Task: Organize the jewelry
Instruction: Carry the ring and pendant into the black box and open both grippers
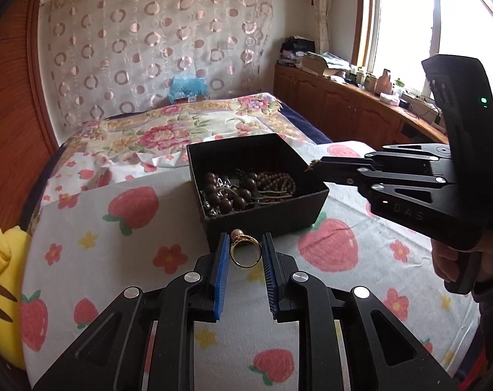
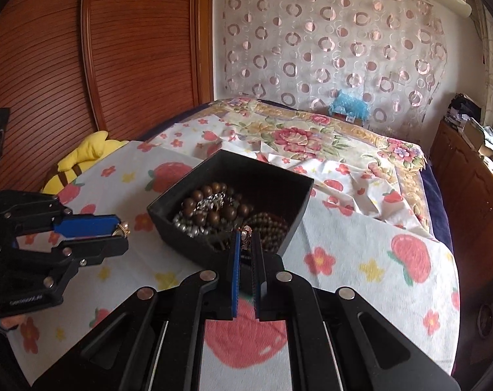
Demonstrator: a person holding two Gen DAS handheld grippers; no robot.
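A black open box (image 1: 311,202) (image 2: 168,228) stands on the strawberry-print cloth and holds brown bead bracelets (image 1: 236,192) (image 2: 214,211) and silvery chains. My left gripper (image 1: 245,244) is shut on a gold ring with a pink pearl (image 1: 243,249), held just in front of the box's near wall; it also shows in the right wrist view (image 2: 124,229). My right gripper (image 2: 245,236) is shut on a small copper-coloured piece of jewelry (image 2: 246,230) over the box's near right edge; it also shows in the left wrist view (image 1: 313,164).
A strawberry-print cloth (image 1: 148,260) (image 2: 360,244) covers the surface in front of a floral bedspread (image 1: 168,130). A yellow plush toy (image 1: 2,277) (image 2: 80,159) lies at the left edge. A wooden cabinet with clutter (image 1: 344,97) runs along the right under the window.
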